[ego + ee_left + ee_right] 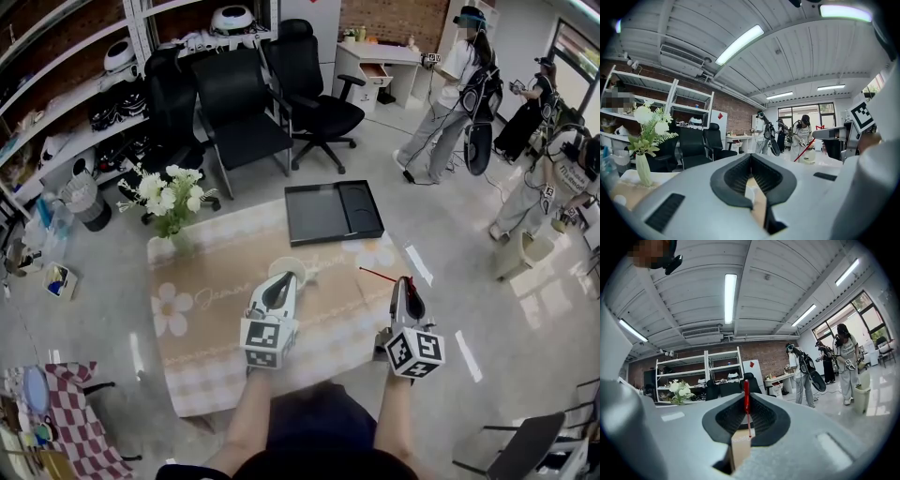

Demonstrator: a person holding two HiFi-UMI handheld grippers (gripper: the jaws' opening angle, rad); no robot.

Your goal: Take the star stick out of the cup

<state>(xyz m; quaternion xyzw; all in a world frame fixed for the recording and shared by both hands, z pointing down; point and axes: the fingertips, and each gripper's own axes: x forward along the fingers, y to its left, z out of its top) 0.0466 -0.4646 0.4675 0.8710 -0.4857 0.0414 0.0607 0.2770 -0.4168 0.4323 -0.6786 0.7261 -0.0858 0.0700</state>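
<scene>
I read this as the tail end of the pull. My right claw (404, 281) is closed down almost fully on the star stick (380, 275), and its own view shows the thin red shaft pinched upright between the pads. From the head view the stick lies roughly level above the table (216, 309). Its free end points back toward the cup (298, 266) but stops short of it, so the whole stick is to the right of the cup and clear of the rim. Nothing red shows inside the cup.

My left claw (284, 279) is at the near side of the cup. In its own view the jaws are nearly together with a sliver of white between them. I take that to be the cup's wall, gripped to steady it, though the sliver is too small to be sure.

Beyond the cup sits a black tray (333, 211), and up and to the left of the cup is a vase of white flowers (173, 197).

So the extraction itself looks done. What's left, I think, is to carry the stick further right of the cup, lower it onto bare table and open the right claw. Only then should the left let go, so the cup doesn't tip.
</scene>
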